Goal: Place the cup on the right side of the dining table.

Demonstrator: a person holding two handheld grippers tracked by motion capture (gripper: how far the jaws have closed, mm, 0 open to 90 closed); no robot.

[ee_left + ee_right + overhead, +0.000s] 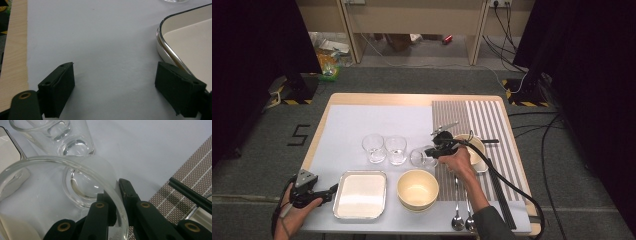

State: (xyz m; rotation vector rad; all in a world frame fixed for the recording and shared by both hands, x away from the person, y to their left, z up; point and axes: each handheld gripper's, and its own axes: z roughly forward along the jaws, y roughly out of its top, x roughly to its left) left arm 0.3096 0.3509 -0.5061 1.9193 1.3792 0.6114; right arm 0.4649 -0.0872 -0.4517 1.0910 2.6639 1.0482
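A clear drinking glass (422,156) lies tilted on its side just left of the striped mat, its mouth toward my right gripper (433,151). In the right gripper view the glass (50,195) is close up. My right gripper (117,192) is shut on the glass's rim, one jaw inside and one outside. Two more clear glasses (373,147) (395,149) stand upright side by side to its left. My left gripper (333,190) rests at the table's front left, open, with only bare white table cover between its jaws (115,85).
A white square tray (343,176) with a metal rim (162,45) sits right of the left gripper. Beside it stands a cream bowl (404,192). Another bowl (477,145) sits on the striped mat (482,117), along with two spoons (458,220) and black chopsticks (499,190).
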